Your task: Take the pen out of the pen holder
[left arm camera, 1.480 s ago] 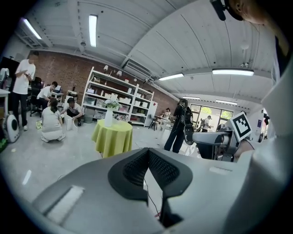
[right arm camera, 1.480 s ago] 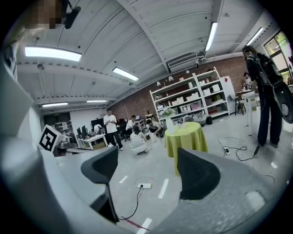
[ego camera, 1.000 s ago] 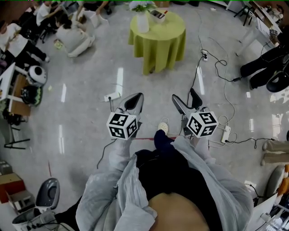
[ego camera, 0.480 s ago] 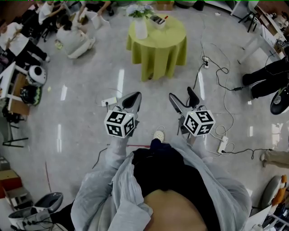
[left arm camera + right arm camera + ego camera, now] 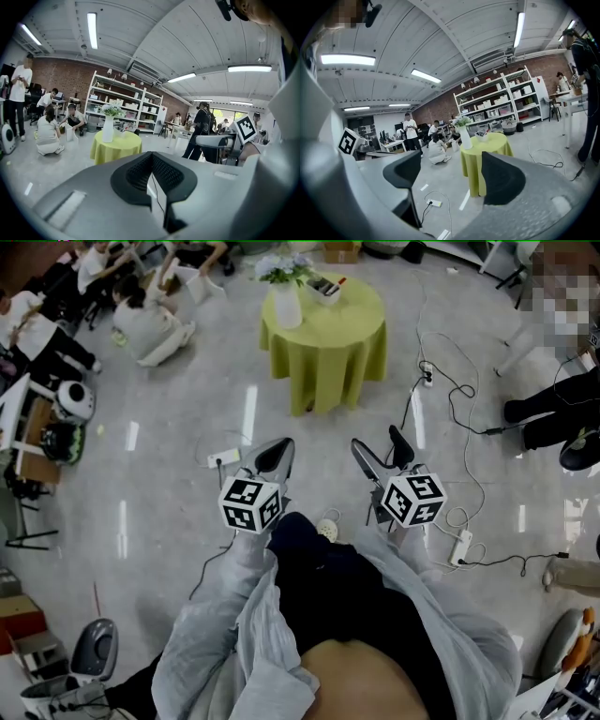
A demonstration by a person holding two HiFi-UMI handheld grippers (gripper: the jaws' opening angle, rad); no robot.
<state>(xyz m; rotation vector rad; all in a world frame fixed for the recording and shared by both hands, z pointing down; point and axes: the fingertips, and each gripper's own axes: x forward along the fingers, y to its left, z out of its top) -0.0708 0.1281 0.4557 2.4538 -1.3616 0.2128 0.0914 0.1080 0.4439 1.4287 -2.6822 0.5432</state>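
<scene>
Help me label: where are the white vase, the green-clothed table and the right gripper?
white vase [image 5: 288,309], head view, its body.
green-clothed table [image 5: 330,348], head view, cloth's draped side.
right gripper [image 5: 376,436], head view, midway between its fingertips.

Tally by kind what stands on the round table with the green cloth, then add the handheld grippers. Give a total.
Vase with flowers: 1
Pen holder: 1
Grippers: 2, the left gripper shut, the right gripper open
Total: 4
</scene>
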